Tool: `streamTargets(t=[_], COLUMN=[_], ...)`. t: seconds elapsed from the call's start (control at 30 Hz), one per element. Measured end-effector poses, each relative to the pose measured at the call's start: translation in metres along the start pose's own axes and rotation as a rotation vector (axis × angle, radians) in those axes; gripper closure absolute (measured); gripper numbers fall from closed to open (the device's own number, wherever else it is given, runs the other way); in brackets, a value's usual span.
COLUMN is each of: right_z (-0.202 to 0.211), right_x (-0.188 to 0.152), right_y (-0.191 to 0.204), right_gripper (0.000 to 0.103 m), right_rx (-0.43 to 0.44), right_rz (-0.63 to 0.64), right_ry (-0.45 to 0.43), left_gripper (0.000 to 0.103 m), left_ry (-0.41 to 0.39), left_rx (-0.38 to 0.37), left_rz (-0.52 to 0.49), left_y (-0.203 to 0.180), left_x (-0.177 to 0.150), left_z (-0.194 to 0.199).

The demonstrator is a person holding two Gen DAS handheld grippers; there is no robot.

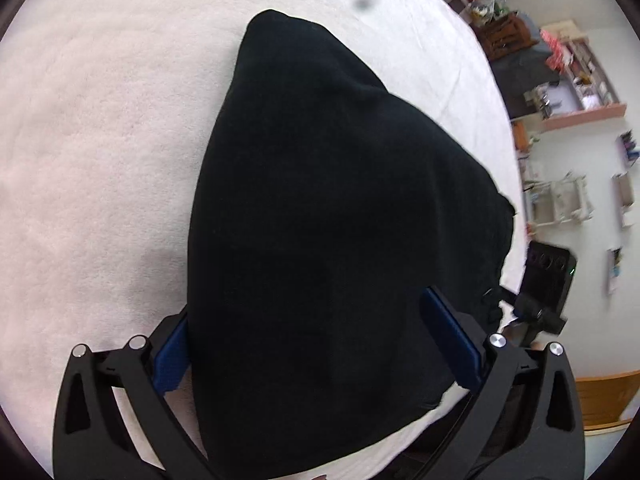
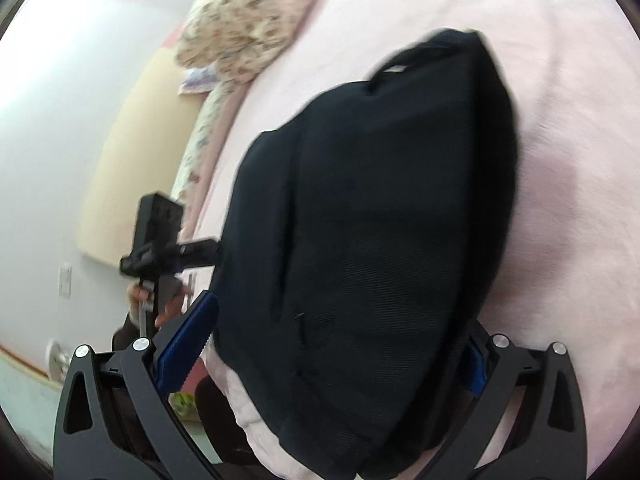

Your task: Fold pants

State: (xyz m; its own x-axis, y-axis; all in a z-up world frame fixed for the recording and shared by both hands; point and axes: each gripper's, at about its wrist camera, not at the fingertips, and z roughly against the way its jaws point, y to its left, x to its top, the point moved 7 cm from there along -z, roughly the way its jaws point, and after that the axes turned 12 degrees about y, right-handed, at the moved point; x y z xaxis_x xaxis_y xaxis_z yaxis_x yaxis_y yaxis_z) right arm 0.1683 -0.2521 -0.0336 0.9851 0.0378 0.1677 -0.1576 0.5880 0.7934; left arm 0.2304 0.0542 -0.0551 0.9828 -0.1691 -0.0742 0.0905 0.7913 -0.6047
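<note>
Bed: a pink fleece blanket [image 1: 100, 140] covers the bed and fills most of both views.
Pants: the black pants [image 1: 320, 240] lie on the blanket, folded into a thick pile that narrows toward the far end; the near edge reaches down between the fingers of both grippers.
Pillow: a floral pillow [image 2: 248, 20] lies at the far left edge of the bed in the right wrist view, well apart from the pants.
Shelves: pink wall shelves [image 1: 576, 92] with small items hang on the wall beyond the bed.
Left gripper: the left gripper [image 1: 316, 344] has its blue fingers [image 1: 452, 344] set wide, one on each side of the pants, not closed on the cloth.
Right gripper: the right gripper [image 2: 340, 344] also stands wide, the pants between its fingers [image 2: 188, 340]; the right one is mostly hidden behind the cloth.
</note>
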Motion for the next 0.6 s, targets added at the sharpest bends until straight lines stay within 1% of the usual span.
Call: streamTargets(t=[0.03,0.07,0.1,0.13,0.17,0.27,0.33,0.37,0.4,0.47,0.5,0.6], right_z=[0.0,0.0,0.0,-0.002,-0.004,-0.005,-0.003,-0.003,-0.002,-0.001,0.0,-0.002], right_x=[0.001,0.002,0.002,0.002,0.0,-0.001,-0.002,-0.001,-0.002,-0.002,-0.002,-0.002], right_y=[-0.002,-0.007,-0.012,-0.016,-0.017,-0.015,-0.019,-0.023,-0.029,-0.032,-0.033,-0.033], right_gripper=[0.001,0.004,0.012,0.015,0.017,0.017,0.026,0.041,0.05,0.057,0.059,0.06], right_rx=[0.006,0.02,0.025,0.004,-0.014,-0.042,-0.05,-0.057,-0.046,0.01,0.026,0.029], right_rz=[-0.009,-0.03,-0.044,-0.052,-0.05,-0.042,-0.058,-0.074,-0.099,-0.136,-0.145,-0.148], right_ry=[0.0,-0.002,-0.004,-0.004,-0.007,-0.016,-0.023,-0.029,-0.032,-0.039,-0.042,-0.052], left_gripper=[0.002,0.002,0.002,0.002,0.002,0.002,0.002,0.002,0.002,0.002,0.002,0.002], left_ry=[0.0,-0.003,-0.003,-0.003,-0.003,-0.006,-0.006,-0.006,-0.004,-0.002,-0.006,-0.027], left_rx=[-0.014,-0.036,-0.052,-0.062,-0.076,-0.098,-0.098,-0.094,-0.09,-0.086,-0.079,-0.06], left_rz=[0.004,0.012,0.019,0.023,0.032,0.042,0.038,0.036,0.034,0.032,0.027,0.015], left_y=[0.002,0.005,0.007,0.01,0.012,0.012,0.012,0.007,0.004,0.005,0.004,0.0], left_x=[0.0,0.0,0.0,0.0,0.0,0.001,0.001,0.001,0.002,0.001,0.001,0.004], left_z=[0.0,0.002,0.003,0.006,0.007,0.006,0.006,0.002,0.0,0.002,0.003,0.005])
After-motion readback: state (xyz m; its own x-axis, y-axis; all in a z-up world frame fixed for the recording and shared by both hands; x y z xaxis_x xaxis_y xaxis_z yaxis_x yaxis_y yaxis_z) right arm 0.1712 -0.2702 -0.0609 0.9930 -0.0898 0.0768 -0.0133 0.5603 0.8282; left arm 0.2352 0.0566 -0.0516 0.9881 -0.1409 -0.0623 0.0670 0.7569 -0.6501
